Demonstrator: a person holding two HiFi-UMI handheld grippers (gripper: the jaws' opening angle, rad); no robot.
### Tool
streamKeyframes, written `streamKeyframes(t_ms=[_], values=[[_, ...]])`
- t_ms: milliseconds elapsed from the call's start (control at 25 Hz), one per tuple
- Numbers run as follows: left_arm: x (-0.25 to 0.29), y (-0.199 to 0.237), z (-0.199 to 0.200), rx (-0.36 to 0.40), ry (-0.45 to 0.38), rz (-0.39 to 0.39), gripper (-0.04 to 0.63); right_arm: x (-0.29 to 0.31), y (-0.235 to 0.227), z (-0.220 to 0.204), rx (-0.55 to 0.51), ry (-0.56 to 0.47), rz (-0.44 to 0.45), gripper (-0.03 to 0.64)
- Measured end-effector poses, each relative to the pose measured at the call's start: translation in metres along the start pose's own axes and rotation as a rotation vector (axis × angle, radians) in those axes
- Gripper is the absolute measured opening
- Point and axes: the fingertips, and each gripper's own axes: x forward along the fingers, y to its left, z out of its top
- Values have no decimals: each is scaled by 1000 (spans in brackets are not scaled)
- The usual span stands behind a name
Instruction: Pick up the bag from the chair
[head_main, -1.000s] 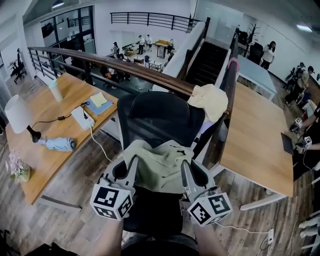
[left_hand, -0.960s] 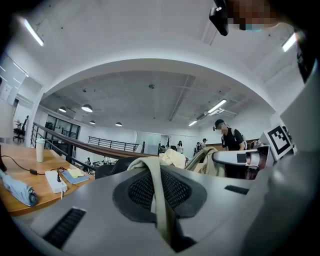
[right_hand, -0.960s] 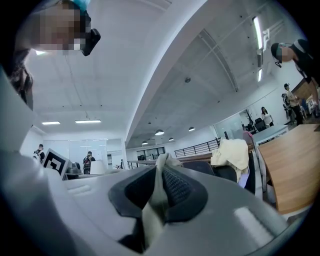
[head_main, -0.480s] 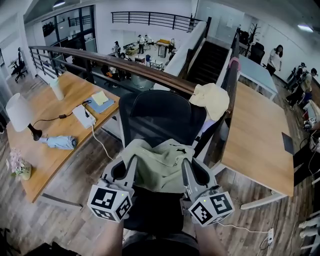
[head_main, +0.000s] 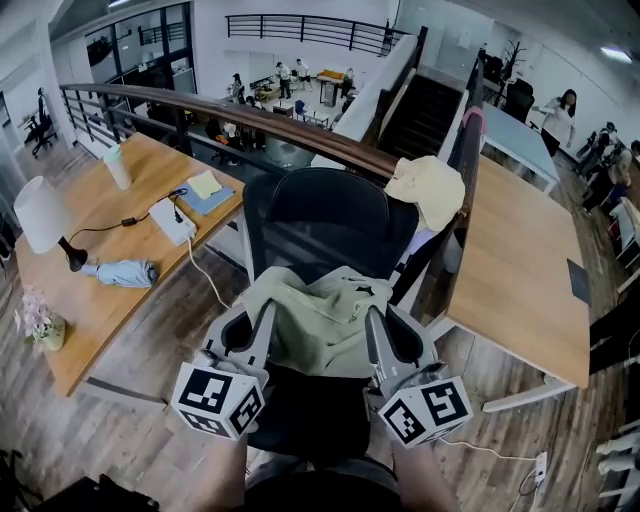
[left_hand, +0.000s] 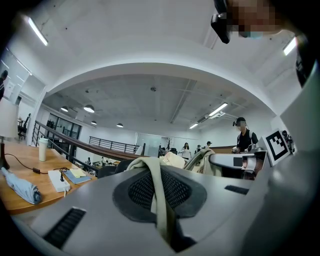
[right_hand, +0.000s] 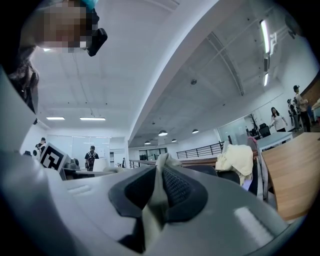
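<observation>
The bag (head_main: 322, 325), a limp, crumpled sack of pale khaki cloth, sags over the seat of the black mesh-backed chair (head_main: 330, 215), one flat strap pinched tight in the left gripper (head_main: 264, 318) and a bunched fold nipped in the right gripper (head_main: 371, 320).

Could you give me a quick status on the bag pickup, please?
Status: left gripper shut on the bag strap, right gripper shut on it too. Bag slung between them, in front of the chair back. Nothing in the way.
</observation>
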Motion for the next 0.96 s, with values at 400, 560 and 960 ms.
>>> streamKeyframes(t_ms=[400,560,960], values=[[-8,2,11,5,-15,-11,14,-1,11,7,-21,-16,-1,52],[-11,2,17,9,-25,-21,14,-1,16,11,-28,-32,-7,52],[-24,3,29,19,-49,-54,14,-8,32,20,-59,-60,-34,52]])
